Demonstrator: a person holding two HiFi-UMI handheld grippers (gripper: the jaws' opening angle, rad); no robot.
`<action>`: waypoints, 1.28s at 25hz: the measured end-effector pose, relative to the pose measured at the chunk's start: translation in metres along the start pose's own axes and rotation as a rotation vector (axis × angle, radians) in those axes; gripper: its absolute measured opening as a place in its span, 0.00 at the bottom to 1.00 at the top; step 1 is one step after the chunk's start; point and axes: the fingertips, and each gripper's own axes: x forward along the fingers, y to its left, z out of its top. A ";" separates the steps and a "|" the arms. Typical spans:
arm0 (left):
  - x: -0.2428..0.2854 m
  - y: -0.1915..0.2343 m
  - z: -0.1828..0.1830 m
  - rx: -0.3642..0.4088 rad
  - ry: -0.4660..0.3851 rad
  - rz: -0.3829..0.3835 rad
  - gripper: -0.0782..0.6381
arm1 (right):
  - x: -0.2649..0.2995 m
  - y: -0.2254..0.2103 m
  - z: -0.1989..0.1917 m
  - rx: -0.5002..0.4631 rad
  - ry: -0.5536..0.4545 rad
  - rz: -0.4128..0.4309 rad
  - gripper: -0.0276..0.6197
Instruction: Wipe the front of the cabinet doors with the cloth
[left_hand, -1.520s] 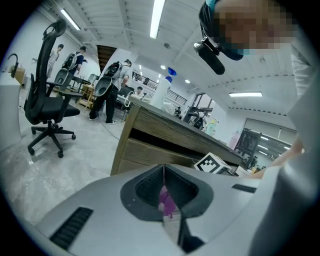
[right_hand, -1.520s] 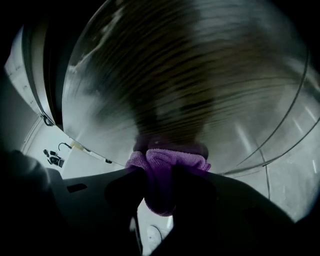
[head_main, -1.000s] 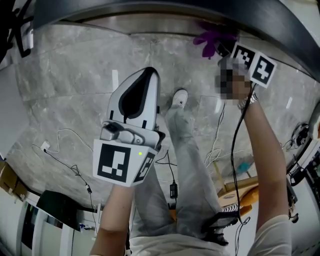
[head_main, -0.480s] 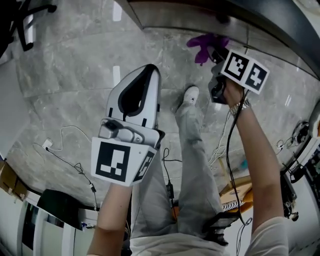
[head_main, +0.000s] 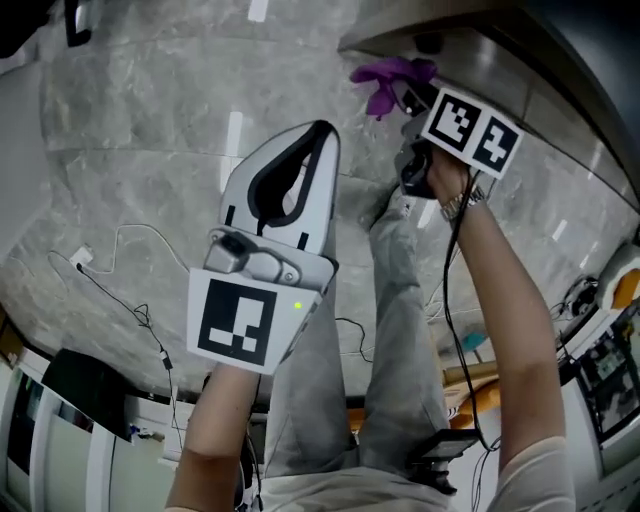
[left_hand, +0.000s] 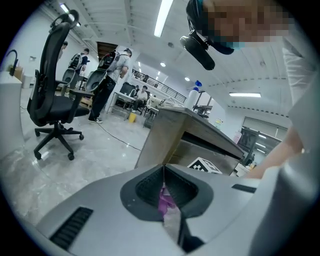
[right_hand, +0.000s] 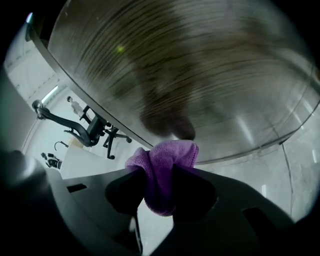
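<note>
- Grips a bunched purple cloth (right_hand: 162, 162) in the right gripper (right_hand: 159, 175), jaws clamped on the fold, a rounded wad poking out past the tips.
- Presents that wad to the wood-grain cabinet door (right_hand: 190, 70), close to the door's lower edge. Looks to be touching or all but touching, going by the dark shadow (right_hand: 167, 125) just above the wad, though this cannot be settled for sure.
- From the head view, places the cloth at the cabinet's lower edge, with the right arm stretched out toward it.
- Holds the left gripper (head_main: 322, 130) well apart from the door, out over the grey marble floor (head_main: 130, 120), jaws closed tip to tip on nothing.
- Shows a sliver of purple behind those tips in the left gripper view, probably the cloth glimpsed beyond rather than anything gripped.
- Reads, as a judgement, as a wiping pass along the bottom edge of one door.
- Offers no damp trail, streak or cleaner patch on the wood, so cannot tell how much of the front is already done.
- Probably leaves the stretch up toward the upper edge and corners, plus any further doors, none of them clearly in view.
</note>
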 end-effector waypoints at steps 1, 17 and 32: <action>-0.004 0.006 -0.001 -0.005 -0.003 0.010 0.13 | 0.006 0.006 0.004 0.020 -0.011 0.008 0.26; 0.021 -0.017 -0.037 0.012 -0.034 0.091 0.13 | 0.028 -0.033 0.020 0.041 -0.016 0.061 0.26; 0.093 -0.133 -0.064 0.022 0.043 -0.045 0.13 | -0.049 -0.225 0.040 0.056 -0.033 -0.093 0.26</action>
